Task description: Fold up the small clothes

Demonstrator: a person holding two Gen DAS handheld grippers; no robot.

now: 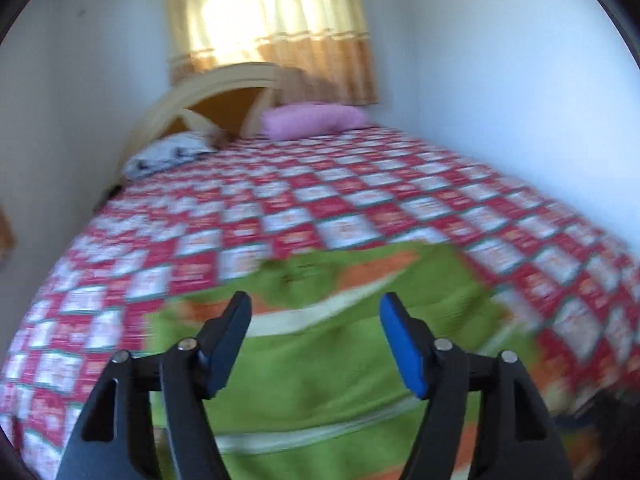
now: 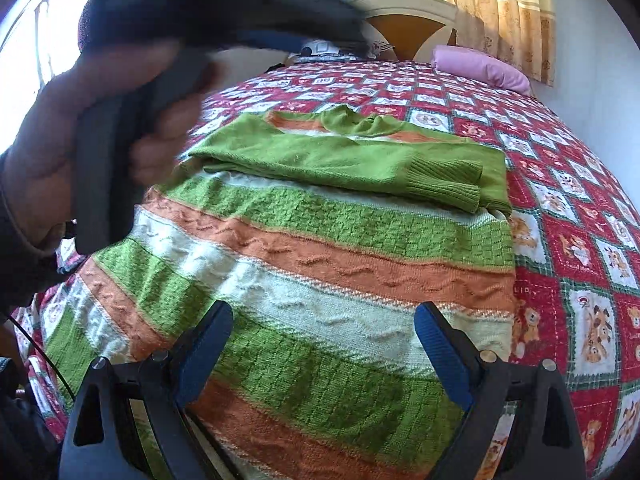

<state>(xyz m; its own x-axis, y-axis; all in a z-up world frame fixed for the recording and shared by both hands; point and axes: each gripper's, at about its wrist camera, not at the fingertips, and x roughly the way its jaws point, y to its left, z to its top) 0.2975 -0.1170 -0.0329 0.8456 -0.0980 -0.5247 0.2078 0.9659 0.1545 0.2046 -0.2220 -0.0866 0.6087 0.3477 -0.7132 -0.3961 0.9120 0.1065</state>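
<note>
A small knitted sweater (image 2: 304,248) with green, orange and white stripes lies flat on the bed. Both of its green sleeves (image 2: 360,160) are folded across the chest, one ribbed cuff at the right. In the left wrist view the sweater (image 1: 320,360) is blurred beneath my left gripper (image 1: 316,304), which is open with nothing between its blue pads. My right gripper (image 2: 324,316) hovers open over the sweater's lower stripes, holding nothing. A hand (image 2: 44,152) grips the left tool's handle at the upper left of the right wrist view.
The bed carries a red and white checkered quilt (image 2: 568,240). A pink pillow (image 2: 480,66) and a patterned pillow (image 1: 168,156) lie by the wooden headboard (image 1: 224,96). White walls close in on both sides, with a curtain (image 1: 272,28) behind.
</note>
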